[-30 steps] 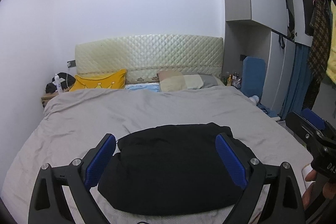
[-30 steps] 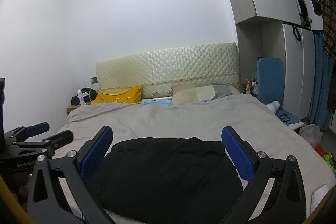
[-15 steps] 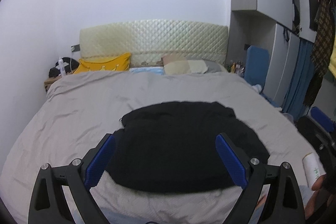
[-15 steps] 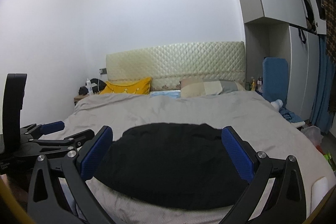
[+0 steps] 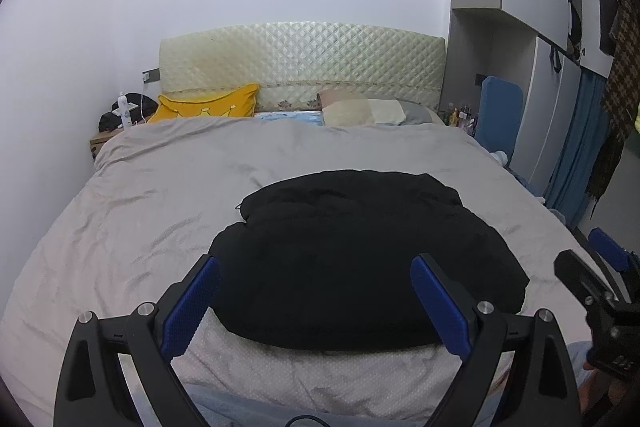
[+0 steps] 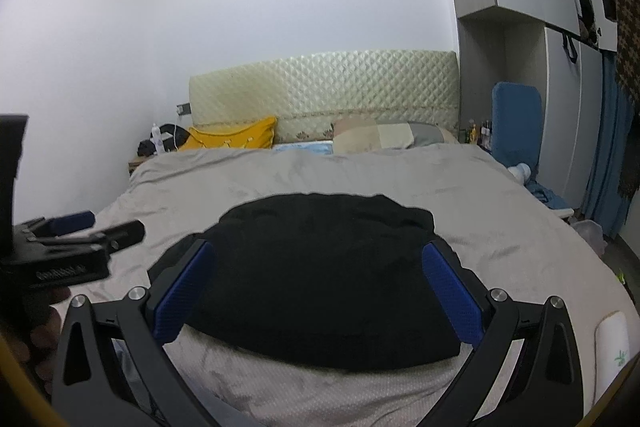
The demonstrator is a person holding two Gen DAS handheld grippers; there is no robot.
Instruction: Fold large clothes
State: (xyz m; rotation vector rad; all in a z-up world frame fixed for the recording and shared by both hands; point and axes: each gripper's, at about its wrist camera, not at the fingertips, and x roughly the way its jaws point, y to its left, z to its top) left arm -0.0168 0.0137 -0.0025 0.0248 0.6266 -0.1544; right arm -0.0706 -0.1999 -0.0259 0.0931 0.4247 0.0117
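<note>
A black garment (image 5: pixel 360 251) lies folded into a compact mound near the foot of the bed, on the grey bedspread (image 5: pixel 160 195). My left gripper (image 5: pixel 316 303) hovers open above its near edge, blue pads wide apart, holding nothing. In the right wrist view the same black garment (image 6: pixel 320 275) fills the middle, and my right gripper (image 6: pixel 320 291) is open over it, empty. The right gripper (image 5: pixel 600 279) shows at the far right of the left wrist view; the left gripper (image 6: pixel 80 231) shows at the left of the right wrist view.
A quilted cream headboard (image 5: pixel 300 67), a yellow pillow (image 5: pixel 208 105) and beige pillows (image 5: pixel 372 111) lie at the far end. A nightstand (image 5: pixel 104 139) with a bottle stands at the left. Wardrobes (image 5: pixel 520 27), a blue chair (image 5: pixel 500 115) and hanging clothes (image 5: pixel 616 87) line the right side.
Both grippers have risen and tipped downward over the garment, so more of it shows. They stay open, and the garment has not moved.
</note>
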